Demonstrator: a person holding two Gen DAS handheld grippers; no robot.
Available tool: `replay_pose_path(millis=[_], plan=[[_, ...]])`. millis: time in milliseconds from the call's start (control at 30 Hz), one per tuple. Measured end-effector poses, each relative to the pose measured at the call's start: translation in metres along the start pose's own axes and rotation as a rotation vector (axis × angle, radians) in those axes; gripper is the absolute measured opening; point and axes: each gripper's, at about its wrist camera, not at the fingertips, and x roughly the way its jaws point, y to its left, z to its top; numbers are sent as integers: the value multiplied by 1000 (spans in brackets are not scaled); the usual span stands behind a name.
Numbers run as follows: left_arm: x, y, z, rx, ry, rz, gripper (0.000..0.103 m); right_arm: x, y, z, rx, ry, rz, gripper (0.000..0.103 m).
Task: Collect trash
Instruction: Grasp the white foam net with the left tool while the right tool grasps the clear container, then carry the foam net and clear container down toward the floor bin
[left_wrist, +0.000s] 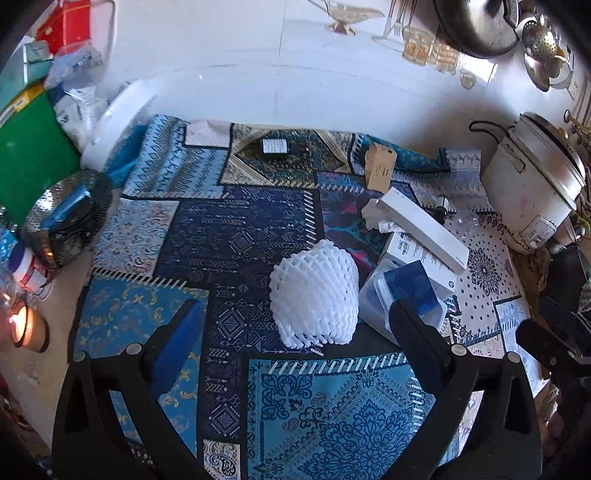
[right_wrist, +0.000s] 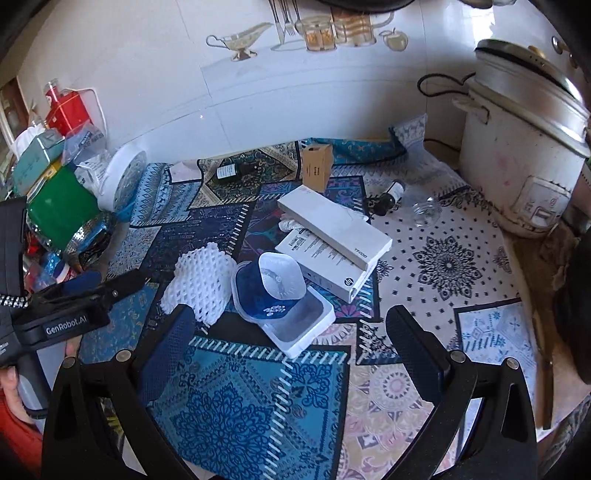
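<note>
A white foam fruit net (left_wrist: 316, 297) lies on the patterned cloth, just ahead of my open, empty left gripper (left_wrist: 295, 325); it also shows in the right wrist view (right_wrist: 201, 282). Beside it is a clear plastic container (right_wrist: 273, 286) on a white lid (right_wrist: 303, 328), also in the left wrist view (left_wrist: 402, 295). Behind lie two long white boxes (right_wrist: 332, 221) (right_wrist: 325, 258), crumpled tissue (left_wrist: 375, 219), a brown carton (right_wrist: 317, 166), a dark bottle (right_wrist: 236, 170), a small dark bottle (right_wrist: 389, 195) and a clear cup (right_wrist: 426, 210). My right gripper (right_wrist: 290, 332) is open and empty near the container.
A white rice cooker (right_wrist: 517, 155) stands at the right by the tiled wall. A green box (right_wrist: 61, 206), a white bucket (right_wrist: 122, 177), a metal strainer (left_wrist: 66, 218) and bags crowd the left. A lit candle (left_wrist: 22, 325) sits at the left edge.
</note>
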Motion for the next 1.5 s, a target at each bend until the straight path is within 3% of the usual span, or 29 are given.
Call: replay_pose_path(millis=[267,400,600,733,1033,1500], plan=[[69,4,11,3,186,-110,101,72,-10,17,125,137,50,89],[86,1,13,-2,231,-148,99,91,-11,20,172,181,99,82],[111,12,11,-74,308,-177,86,107,-1,21,160,211,84,81],[118,13,6,-72,341,-191,73,117,0,17,175,241,114,71],[94,7,3,-23,269,-138,53,104,2,13,183,207,151,65],[-12,-31,-20,23,44,-19,51,5,-12,-9,90,54,143,62]])
